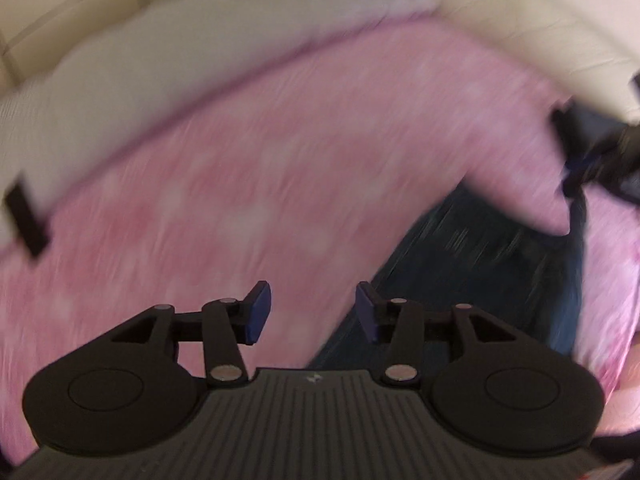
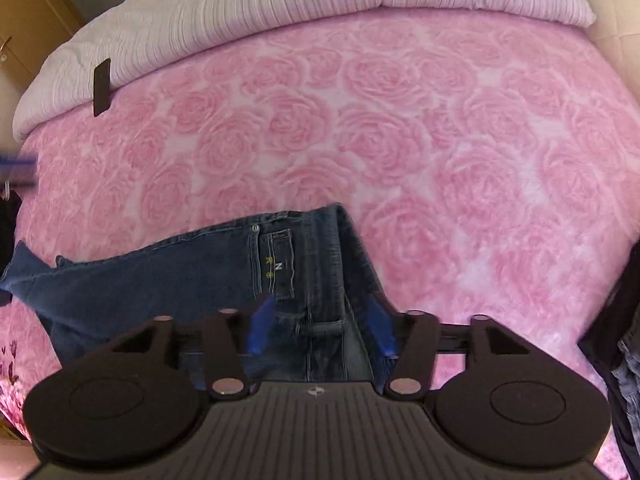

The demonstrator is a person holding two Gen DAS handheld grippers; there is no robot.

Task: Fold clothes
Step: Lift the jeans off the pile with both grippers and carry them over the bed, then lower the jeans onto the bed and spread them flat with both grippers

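Observation:
A pair of dark blue jeans (image 2: 168, 276) lies on the pink rose-patterned bedspread (image 2: 400, 128), waistband to the right and legs running left. My right gripper (image 2: 320, 328) is open, its blue pads straddling the waistband end of the jeans without closing on it. In the blurred left wrist view the jeans (image 1: 480, 272) lie to the right. My left gripper (image 1: 314, 312) is open and empty above the bedspread (image 1: 240, 184), just left of the jeans' edge. The right gripper (image 1: 576, 160) shows at the far right of that view.
A white ribbed duvet (image 2: 304, 0) is bunched along the far side of the bed. A small black strip (image 2: 102, 87) lies at its edge. A cream padded headboard (image 2: 616, 28) stands at the right. Dark clothing (image 2: 628, 344) sits at the right edge. A wooden wardrobe (image 2: 32, 24) stands far left.

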